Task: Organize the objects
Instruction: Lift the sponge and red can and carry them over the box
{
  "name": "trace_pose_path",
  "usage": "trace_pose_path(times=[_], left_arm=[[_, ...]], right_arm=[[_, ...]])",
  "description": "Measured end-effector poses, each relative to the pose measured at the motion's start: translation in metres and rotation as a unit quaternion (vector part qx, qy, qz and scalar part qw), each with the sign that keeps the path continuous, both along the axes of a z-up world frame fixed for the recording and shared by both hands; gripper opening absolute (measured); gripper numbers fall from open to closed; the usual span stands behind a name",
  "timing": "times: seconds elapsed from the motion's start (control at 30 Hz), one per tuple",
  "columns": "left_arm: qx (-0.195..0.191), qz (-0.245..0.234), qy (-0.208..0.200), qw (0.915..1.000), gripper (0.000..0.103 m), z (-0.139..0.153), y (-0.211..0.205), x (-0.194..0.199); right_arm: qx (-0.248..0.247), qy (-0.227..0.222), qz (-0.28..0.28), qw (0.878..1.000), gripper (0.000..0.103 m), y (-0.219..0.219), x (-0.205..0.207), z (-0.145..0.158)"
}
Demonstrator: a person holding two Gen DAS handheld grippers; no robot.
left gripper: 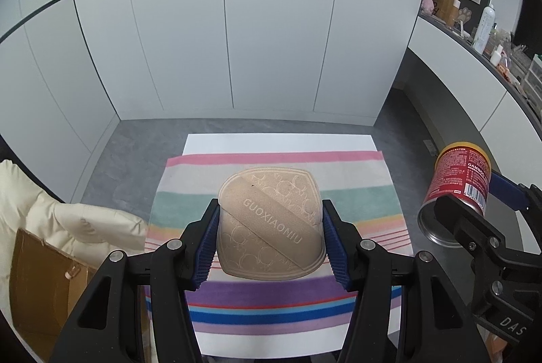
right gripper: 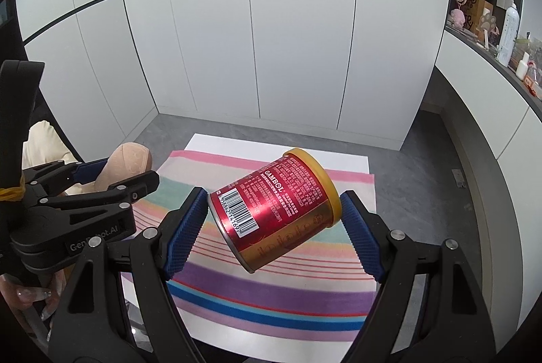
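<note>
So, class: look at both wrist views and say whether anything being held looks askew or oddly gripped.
The red Gambol can sits tilted in the right gripper, pinched end to end, yellow lid against one pad and metal base toward the other. The beige powder puff in the left gripper looks evenly held.

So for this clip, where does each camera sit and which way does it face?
Left wrist: on the left gripper, looking along its fingers at the held beige pad above the striped towel.
Right wrist: on the right gripper, looking at the held red can; a hand shows.
Shared: towel, white cabinets, each other's gripper.
</note>
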State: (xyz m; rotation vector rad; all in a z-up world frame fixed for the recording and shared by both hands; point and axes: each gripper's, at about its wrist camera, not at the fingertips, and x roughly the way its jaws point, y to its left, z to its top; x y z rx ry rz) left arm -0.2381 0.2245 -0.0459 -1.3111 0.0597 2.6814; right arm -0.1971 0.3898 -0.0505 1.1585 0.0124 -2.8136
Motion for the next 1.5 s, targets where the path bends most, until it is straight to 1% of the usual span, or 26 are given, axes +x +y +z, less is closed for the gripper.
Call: trace_pose_path(times=[0.2, 0.3, 0.53, 0.7, 0.8, 0.97, 1.13, 1.3, 1.5], left_arm=[[-0.001, -0.005, -0.002, 1.0, 0.058, 0.001, -0.005, 0.022], [-0.012, -0.009, 0.006, 0.9999, 0.058, 0.006, -0.006, 0.039], [-0.009, -0.037, 0.014, 0.9992, 0.058, 0.016, -0.009, 0.085], [0.012, -0.054, -0.012, 0.9984, 0.058, 0.017, -0.013, 0.113], [0.02, -0.058, -0.014, 0.998, 0.058, 0.019, -0.017, 0.128], [0.014, -0.055, -0.003, 0.9984, 0.058, 0.02, -0.028, 0.149], [0.023, -0.048, -0.01, 0.9985, 0.058, 0.018, -0.043, 0.168], [0.008, -0.039, -0.002, 0.9992, 0.058, 0.017, -0.054, 0.194], [0.01, -0.035, -0.005, 0.9993, 0.058, 0.016, -0.068, 0.204]], right_arm=[[-0.005, -0.003, -0.004, 1.0, 0.082, 0.002, 0.016, 0.0], [-0.002, -0.005, -0.009, 1.0, 0.082, 0.003, 0.029, 0.0], [-0.016, -0.002, -0.013, 1.0, 0.082, 0.005, 0.074, 0.003], [-0.023, 0.002, -0.008, 1.0, 0.082, 0.003, 0.107, 0.008], [-0.026, 0.006, -0.004, 1.0, 0.082, -0.001, 0.129, 0.01], [-0.029, 0.004, 0.0, 1.0, 0.082, -0.007, 0.157, 0.008], [-0.036, -0.006, -0.002, 0.999, 0.082, -0.008, 0.181, 0.001], [-0.036, -0.019, -0.012, 0.999, 0.082, -0.006, 0.208, -0.007], [-0.027, -0.024, -0.021, 0.999, 0.082, -0.006, 0.227, -0.007]])
